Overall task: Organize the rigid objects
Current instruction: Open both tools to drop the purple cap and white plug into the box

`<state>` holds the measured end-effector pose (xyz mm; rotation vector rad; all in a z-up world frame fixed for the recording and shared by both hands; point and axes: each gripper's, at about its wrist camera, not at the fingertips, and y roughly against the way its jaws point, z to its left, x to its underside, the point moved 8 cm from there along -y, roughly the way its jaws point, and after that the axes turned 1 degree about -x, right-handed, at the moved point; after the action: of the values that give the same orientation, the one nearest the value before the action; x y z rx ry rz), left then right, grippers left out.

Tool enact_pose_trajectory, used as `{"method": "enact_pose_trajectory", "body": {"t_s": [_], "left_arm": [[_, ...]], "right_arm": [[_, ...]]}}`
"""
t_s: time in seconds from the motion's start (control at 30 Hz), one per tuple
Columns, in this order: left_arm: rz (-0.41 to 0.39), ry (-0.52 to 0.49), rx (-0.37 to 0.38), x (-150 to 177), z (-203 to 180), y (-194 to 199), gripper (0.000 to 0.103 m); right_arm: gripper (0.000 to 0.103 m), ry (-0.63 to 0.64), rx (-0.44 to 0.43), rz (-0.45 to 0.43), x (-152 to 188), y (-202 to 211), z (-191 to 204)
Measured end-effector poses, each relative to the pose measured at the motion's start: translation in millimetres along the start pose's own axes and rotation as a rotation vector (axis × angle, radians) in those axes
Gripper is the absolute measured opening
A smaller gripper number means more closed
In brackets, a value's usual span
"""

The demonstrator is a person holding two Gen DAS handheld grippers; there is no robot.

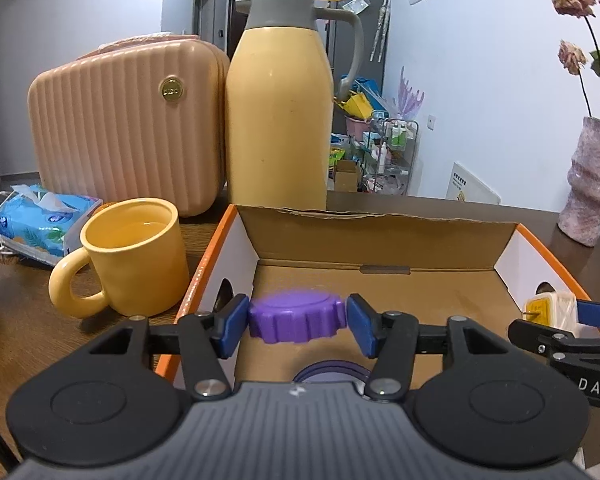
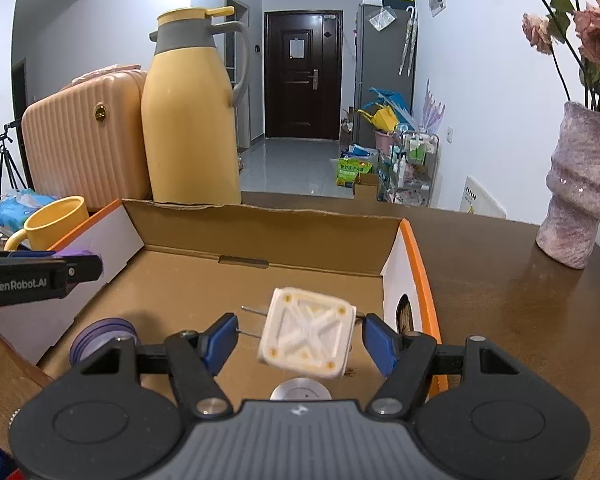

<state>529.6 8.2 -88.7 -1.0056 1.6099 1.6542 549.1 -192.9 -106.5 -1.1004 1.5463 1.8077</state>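
1. The open cardboard box [image 1: 380, 232] with the orange rim is taken as the reference; it sits on the brown tabletop [image 2: 520, 320].
2. Left hand-held gripper [image 1: 298, 322]: it is held over the box's near-left part. The jaws are partly open, and the purple ribbed cap [image 1: 296, 318] is seen between the blue pads. The cap is blurred while the pads are sharp, and no firm clamp is seen; it is read as released.
3. Right hand-held gripper [image 2: 300, 338]: it is held over the box's near-right part, with the jaws about half open. The white plug adapter [image 2: 308, 332] is spanned between them, tilted and clear of the box floor. The prongs are pointed at the left pad and the back face is set against the right pad; it is read as gripped end to end.
4. Inside the box, a purple round item [image 2: 100, 336] is seen on the floor at the near-left. A silver disc [image 2: 300, 392] is seen near the front edge, below the adapter.
5. Outside the box:
   - A yellow mug [image 1: 140, 256] is placed just left of it.
   - A yellow thermos jug [image 1: 280, 120] is stood behind its back wall.
   - A pink ribbed case [image 1: 128, 128] is placed behind-left, beside the jug.
   - A blue tissue pack [image 1: 40, 220] is seen further left.
   - A pink vase [image 2: 580, 200] with flowers is stood well to the right.
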Motion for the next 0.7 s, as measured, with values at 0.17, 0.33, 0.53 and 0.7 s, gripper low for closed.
{"method": "enact_pose_trajectory", "body": {"t_s": [0.17,0.33,0.53,0.7], "left_arm": [[-0.036,-0.007,-0.015,-2.4,-0.8,6.4,0.103],[-0.069,0.017,-0.006,-7.4,1.9,13.8,0.103],[-0.077,0.01,-0.018,-8.3,2.4,15.8,0.103],[-0.077,0.011,-0.019,-8.1,2.7,16.2,0.103]], "right_arm": [[0.088,-0.001,0.013,-0.028,-3.5,6.2,-0.5],[0.101,-0.004,0.038,-0.052,-6.8,11.8,-2.3],[0.101,0.0,0.039,-0.05,-7.9,11.9,-1.3],[0.101,-0.001,0.039,-0.056,-7.8,13.4,0.4]]}}
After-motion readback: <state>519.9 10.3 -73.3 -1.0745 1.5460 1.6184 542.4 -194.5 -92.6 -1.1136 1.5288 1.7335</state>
